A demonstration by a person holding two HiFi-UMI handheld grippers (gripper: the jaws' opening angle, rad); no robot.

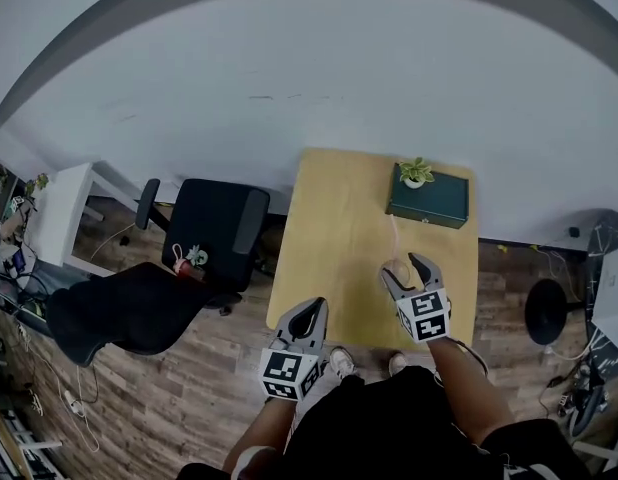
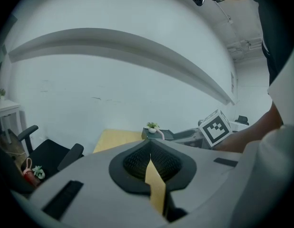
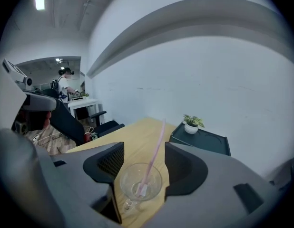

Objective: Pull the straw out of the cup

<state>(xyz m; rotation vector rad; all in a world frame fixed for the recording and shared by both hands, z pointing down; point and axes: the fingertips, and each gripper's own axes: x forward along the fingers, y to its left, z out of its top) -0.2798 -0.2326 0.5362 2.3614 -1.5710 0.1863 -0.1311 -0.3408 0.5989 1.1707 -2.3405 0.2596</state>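
A clear stemmed glass cup stands on the wooden table near its front right part, with a pale pink straw leaning in it toward the far side. My right gripper is open, one jaw on each side of the cup, and a narrow gap shows beside the glass. In the head view the cup sits between the right gripper's jaws. My left gripper hangs at the table's front left edge, apart from the cup. The left gripper is shut with nothing in it.
A dark green box with a small potted plant on it stands at the table's far right. A black office chair and a dark cloth are left of the table. A white desk stands further left.
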